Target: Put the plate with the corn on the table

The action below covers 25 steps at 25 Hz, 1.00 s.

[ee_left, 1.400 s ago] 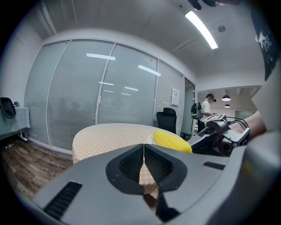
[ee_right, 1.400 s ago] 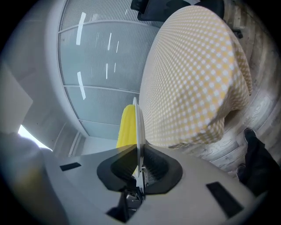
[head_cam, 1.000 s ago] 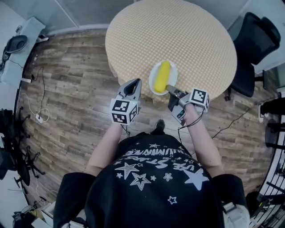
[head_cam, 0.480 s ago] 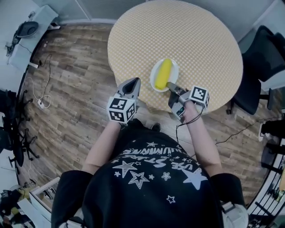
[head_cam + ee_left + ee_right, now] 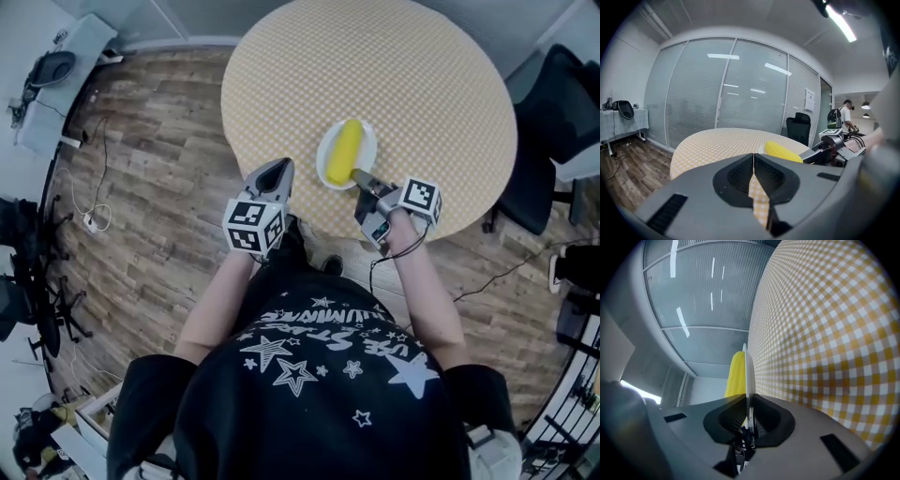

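Over the table's (image 5: 403, 66) near edge is the plate (image 5: 366, 141), with the corn (image 5: 343, 152) lying near-to-far on it. Its near rim is pinched by the right gripper (image 5: 361, 178). The left gripper (image 5: 275, 171), closed on nothing, hangs to the left, clear of the plate.

A white plate (image 5: 369, 142) is at the 6 o'clock side of the round, yellow-checked table (image 5: 403, 66); whether they touch is unclear.
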{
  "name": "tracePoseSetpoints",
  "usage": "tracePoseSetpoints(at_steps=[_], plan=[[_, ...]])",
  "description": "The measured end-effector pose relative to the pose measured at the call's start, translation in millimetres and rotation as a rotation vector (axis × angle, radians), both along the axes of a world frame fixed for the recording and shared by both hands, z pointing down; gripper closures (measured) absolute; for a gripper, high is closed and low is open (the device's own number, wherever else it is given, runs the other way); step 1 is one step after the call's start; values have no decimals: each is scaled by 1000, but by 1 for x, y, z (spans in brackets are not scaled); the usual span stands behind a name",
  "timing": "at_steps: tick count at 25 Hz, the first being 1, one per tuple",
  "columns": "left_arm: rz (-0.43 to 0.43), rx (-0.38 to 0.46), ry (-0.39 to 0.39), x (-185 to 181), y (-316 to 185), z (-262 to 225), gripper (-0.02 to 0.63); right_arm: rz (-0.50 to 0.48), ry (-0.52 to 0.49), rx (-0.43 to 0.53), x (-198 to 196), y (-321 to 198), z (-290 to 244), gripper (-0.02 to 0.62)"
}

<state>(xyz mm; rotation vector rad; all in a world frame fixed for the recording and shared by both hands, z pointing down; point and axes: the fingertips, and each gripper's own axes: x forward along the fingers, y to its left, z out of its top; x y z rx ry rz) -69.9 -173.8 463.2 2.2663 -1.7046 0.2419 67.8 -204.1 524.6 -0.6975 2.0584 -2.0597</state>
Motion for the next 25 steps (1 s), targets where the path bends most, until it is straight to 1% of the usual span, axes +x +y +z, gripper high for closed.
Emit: tracePoseSetpoints(at_steps=[3, 6, 12, 17, 20, 23, 25], plan=[[35, -12, 10, 1, -34, 2, 594, 16, 6, -8, -3, -29, 0, 555], [64, -23, 19, -4, -54, 6, 594, 32, 15, 2, -11, -42, -1, 555], [119, -23, 10, -35, -109, 4, 594, 57, 30, 14, -46, -90, -1, 555], [143, -27, 20, -63, -140, 6, 594, 105, 22, -17, -70, -115, 8, 555], [159, -38, 31, -77, -156, 11, 594, 120, 34, -32, -83, -129, 15, 555], [184, -43, 37, -88, -171, 17, 594, 131, 49, -25, -95, -145, 22, 555], [202, -46, 36, -93, -180, 20, 594, 143, 53, -40, -99, -154, 29, 555]])
